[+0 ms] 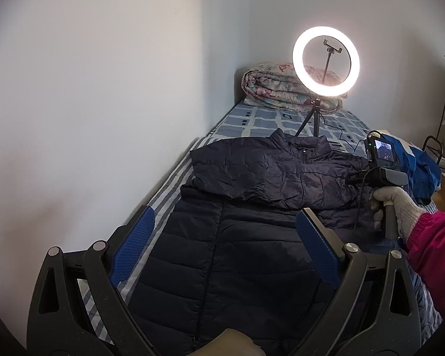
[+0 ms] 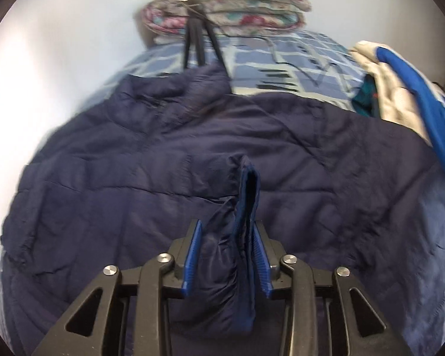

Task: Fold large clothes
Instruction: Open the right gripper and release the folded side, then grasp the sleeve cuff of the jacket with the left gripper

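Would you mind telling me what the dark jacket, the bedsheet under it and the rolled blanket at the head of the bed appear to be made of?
The jacket looks like a quilted synthetic shell, probably nylon or polyester: stitched puffy channels and a faint sheen. The bedsheet seems a matte woven fabric, perhaps cotton, printed with blue and white checks. The blanket appears a soft padded quilt in floral print, thick at its rolled folds.

Our left wrist view looks from behind its gripper (image 1: 225,237), slanting down along the bed; our right sits close over the jacket (image 2: 192,148). Both share jacket and folded quilt (image 1: 281,89).
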A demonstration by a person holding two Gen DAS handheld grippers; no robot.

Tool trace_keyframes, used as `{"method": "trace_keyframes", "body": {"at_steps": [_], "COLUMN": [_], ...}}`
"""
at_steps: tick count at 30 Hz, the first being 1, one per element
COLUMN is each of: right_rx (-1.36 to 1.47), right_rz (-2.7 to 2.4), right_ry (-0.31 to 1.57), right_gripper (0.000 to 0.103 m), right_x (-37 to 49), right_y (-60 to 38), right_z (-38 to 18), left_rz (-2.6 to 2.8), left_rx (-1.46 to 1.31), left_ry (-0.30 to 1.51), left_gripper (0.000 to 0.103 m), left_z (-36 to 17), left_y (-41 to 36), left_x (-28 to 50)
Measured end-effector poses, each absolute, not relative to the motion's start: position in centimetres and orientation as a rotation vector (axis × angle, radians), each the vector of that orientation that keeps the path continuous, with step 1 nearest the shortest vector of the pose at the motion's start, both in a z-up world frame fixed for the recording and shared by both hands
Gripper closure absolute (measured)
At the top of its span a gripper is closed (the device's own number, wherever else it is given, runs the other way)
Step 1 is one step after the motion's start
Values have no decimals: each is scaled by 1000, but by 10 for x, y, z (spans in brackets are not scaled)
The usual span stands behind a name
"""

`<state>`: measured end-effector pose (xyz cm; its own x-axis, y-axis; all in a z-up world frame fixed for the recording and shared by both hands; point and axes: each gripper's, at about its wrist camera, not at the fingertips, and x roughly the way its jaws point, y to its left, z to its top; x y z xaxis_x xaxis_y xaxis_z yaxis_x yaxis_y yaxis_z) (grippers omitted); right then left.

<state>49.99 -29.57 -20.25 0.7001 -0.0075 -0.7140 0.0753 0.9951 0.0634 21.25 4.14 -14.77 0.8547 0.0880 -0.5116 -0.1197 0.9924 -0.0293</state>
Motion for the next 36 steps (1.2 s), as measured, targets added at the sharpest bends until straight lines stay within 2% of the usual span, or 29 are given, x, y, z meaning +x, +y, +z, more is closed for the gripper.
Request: {"method": "trace_keyframes", "body": {"at_steps": [7, 11, 18, 22, 25, 30, 31, 32, 36], "right_rx": [149, 170, 151, 126, 97, 92, 106, 114, 130], "right_rz": [29, 89, 107, 75, 41, -52, -77, -97, -207], "right_ry": [679, 583, 474, 436, 418, 436, 445, 451, 429], "right_gripper": [63, 54, 48, 45, 40, 39, 39, 39, 39], "right_x": [423, 346, 224, 161, 120, 65, 54, 46, 5], "right_y": [-318, -329, -336, -340, -347, -375, -385, -393, -436], "right_z": [-155, -123, -100, -99, -102, -116, -119, -121, -122], "left_rz": [144, 163, 181, 109, 5, -191, -233, -289, -475], "left_rx": [-70, -93, -74, -39, -36, -4, 3, 12, 35], "left_ry": [469, 447, 433, 432, 443, 491, 504, 524, 617], "left_gripper": [5, 5, 5, 5, 5, 5, 9, 16, 31], "left_z": [-124, -108, -100, -101, -104, -111, -113, -116, -132], "left_y": [53, 70, 75, 51, 25, -38, -51, -68, -132], "left_x": [197, 186, 170, 161, 156, 148, 147, 145, 140]}}
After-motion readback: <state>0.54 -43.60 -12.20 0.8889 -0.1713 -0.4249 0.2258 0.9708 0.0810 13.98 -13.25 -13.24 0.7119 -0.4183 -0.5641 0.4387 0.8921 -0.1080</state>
